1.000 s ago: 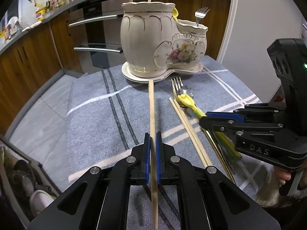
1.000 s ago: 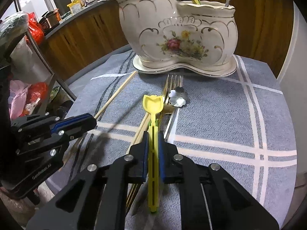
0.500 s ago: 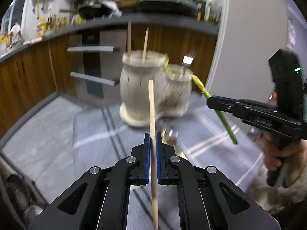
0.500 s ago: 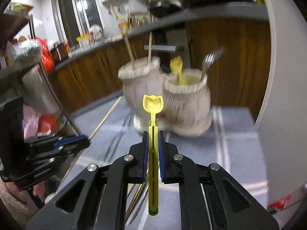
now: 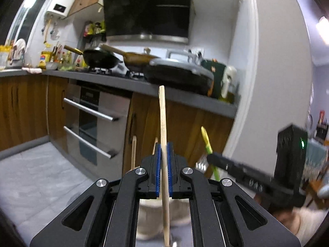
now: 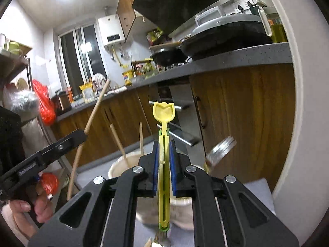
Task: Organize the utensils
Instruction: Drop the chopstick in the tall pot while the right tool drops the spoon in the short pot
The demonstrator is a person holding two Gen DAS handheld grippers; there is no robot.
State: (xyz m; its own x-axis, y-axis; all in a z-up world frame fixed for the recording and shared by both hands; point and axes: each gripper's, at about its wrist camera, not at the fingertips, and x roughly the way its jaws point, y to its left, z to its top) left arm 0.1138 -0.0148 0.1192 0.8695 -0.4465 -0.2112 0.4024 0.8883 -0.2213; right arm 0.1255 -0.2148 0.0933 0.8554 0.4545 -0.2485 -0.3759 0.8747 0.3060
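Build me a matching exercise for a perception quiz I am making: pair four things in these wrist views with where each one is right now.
Things:
1. wooden chopstick
2. yellow tulip-tipped plastic spoon
3. cream ceramic holder
4. black wok

Places:
A. on the stove on the grey counter
B. clamped in the right gripper
C. below both grippers, sticks standing in it
D. clamped in the left gripper

Pairs: 1-D, 2-B, 3-C, 4-A
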